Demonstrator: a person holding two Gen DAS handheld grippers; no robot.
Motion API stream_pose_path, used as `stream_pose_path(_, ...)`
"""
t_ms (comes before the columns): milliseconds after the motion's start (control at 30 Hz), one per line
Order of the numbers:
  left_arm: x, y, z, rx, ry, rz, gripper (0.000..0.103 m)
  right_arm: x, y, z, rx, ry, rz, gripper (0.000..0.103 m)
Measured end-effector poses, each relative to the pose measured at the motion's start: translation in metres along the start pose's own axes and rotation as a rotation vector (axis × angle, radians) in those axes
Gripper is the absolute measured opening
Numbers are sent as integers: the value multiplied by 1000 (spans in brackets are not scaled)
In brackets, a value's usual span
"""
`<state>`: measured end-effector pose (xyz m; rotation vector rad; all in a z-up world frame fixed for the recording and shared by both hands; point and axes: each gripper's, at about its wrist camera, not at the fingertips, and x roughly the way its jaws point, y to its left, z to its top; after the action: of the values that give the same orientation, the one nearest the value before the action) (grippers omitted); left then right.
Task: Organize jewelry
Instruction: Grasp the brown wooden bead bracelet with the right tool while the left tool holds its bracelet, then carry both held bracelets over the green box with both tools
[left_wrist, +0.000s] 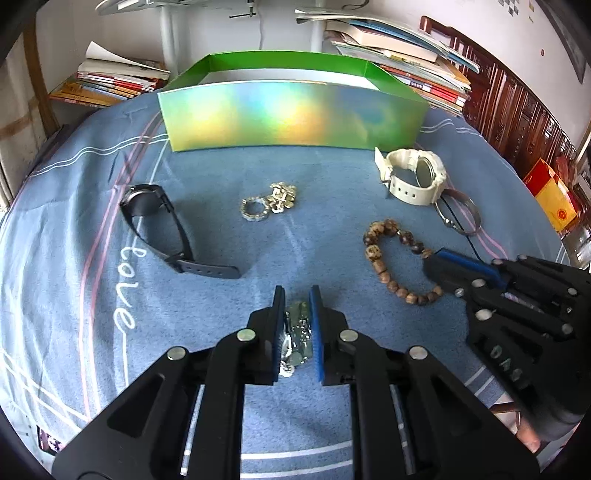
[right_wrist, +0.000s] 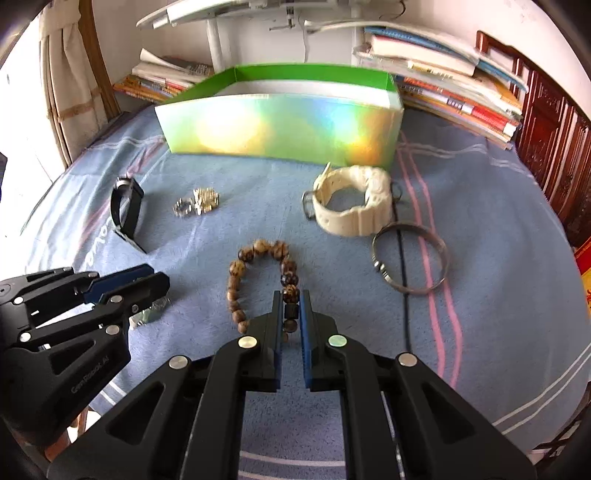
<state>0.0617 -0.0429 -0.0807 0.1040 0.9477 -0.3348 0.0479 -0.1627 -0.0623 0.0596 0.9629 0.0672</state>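
Note:
My left gripper (left_wrist: 297, 295) is shut on a silvery chain piece (left_wrist: 295, 332) that lies on the blue cloth (left_wrist: 314, 229). My right gripper (right_wrist: 288, 299) is shut on the wooden bead bracelet (right_wrist: 236, 280), pinching its right side; that bracelet (left_wrist: 384, 258) also shows in the left wrist view beside the right gripper (left_wrist: 439, 266). The left gripper (right_wrist: 147, 277) shows at the left of the right wrist view, with the silvery chain piece (right_wrist: 155, 310) under its tips. An open green holographic box (left_wrist: 291, 110) stands at the back.
On the cloth lie a black watch (left_wrist: 162, 225), a small pile of silver rings (left_wrist: 269, 205), a white watch (left_wrist: 413, 175) and a metal bangle (right_wrist: 410, 258). Stacks of books (left_wrist: 413, 55) line the back edge. A dark wooden cabinet (right_wrist: 554, 155) stands at the right.

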Motion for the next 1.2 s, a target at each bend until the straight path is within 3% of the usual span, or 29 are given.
stream_pose_path(300,-23,-2,9,6,-49,6,8,-46,-1,23,-7,-114,-3,8)
stream_pose_path(833,-44,18,34,-16,-74,-31,8,-50,2,31,0,-116,17,8)
stream_pose_path(1033,-54,24,65,-5,-93,-37,8,-67,3,64,-6,-177,45,8)
stream_pose_path(1200,-68,30,106,-1,-162,-5,8,-78,-2,106,13,-253,54,8)
